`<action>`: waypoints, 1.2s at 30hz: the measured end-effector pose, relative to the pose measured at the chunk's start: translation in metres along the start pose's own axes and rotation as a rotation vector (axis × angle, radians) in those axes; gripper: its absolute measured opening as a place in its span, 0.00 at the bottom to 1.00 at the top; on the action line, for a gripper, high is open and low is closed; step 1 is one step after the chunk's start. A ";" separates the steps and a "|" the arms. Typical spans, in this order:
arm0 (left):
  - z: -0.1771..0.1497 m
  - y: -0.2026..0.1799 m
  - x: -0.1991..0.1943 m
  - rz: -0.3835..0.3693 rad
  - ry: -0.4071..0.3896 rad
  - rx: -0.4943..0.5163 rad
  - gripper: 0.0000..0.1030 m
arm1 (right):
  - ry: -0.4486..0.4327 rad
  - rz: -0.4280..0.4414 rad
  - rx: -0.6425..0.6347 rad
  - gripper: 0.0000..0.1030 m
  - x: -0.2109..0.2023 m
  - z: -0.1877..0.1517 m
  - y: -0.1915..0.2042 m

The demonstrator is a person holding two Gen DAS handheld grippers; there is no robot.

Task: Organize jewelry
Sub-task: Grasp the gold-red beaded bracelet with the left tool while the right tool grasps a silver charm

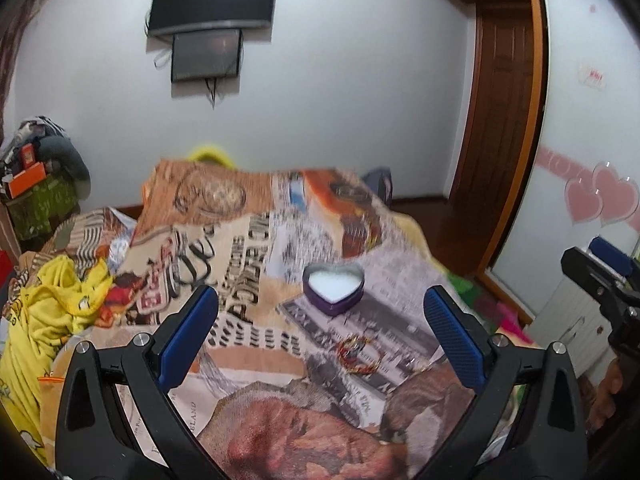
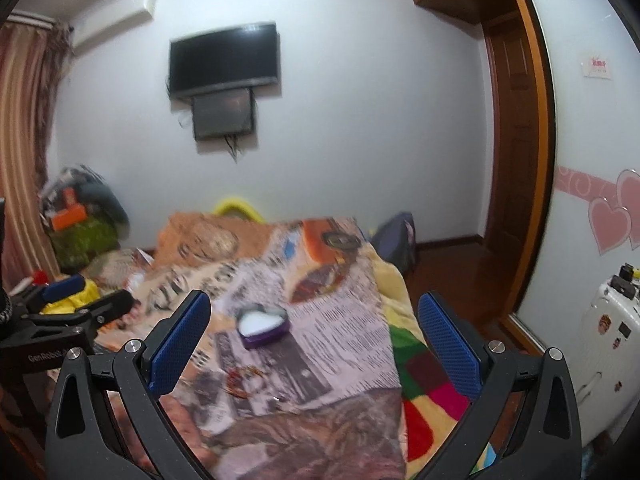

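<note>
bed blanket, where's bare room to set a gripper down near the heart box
Flat printed blanket lies free left of the heart-shaped box and bracelet, up to the yellow garment. Crowded: the strip between box and bracelet, and the garment pile at the left edge.

left claw (image 1: 320,320): spread wide, empty | right claw (image 2: 314,324): spread wide, empty

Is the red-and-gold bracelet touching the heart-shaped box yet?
Apart. In the left wrist view, the bracelet lies on the blanket nearer the camera than the heart-shaped box, with printed fabric showing plainly between them.
</note>
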State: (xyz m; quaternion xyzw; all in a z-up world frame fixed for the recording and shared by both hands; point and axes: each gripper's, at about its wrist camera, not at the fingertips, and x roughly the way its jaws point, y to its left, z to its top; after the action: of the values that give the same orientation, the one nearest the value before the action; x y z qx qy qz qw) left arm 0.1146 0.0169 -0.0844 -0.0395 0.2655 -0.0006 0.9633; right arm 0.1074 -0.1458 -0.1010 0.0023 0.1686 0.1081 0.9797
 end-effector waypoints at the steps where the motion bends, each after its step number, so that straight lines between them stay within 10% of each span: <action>1: -0.003 0.001 0.010 0.002 0.025 0.004 0.96 | 0.026 -0.005 0.001 1.00 0.008 -0.003 -0.004; 9: -0.025 0.002 0.072 -0.018 0.215 0.031 0.75 | 0.230 0.005 -0.014 0.99 0.057 -0.031 -0.013; 20: -0.054 0.000 0.128 -0.084 0.411 -0.010 0.51 | 0.484 0.123 -0.029 0.70 0.109 -0.081 -0.008; 36: -0.072 -0.005 0.162 -0.162 0.514 -0.050 0.24 | 0.554 0.261 -0.055 0.47 0.131 -0.094 0.010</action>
State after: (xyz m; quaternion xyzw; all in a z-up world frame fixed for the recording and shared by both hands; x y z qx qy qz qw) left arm 0.2170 0.0030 -0.2285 -0.0831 0.4972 -0.0811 0.8598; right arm 0.1946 -0.1116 -0.2325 -0.0322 0.4246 0.2340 0.8740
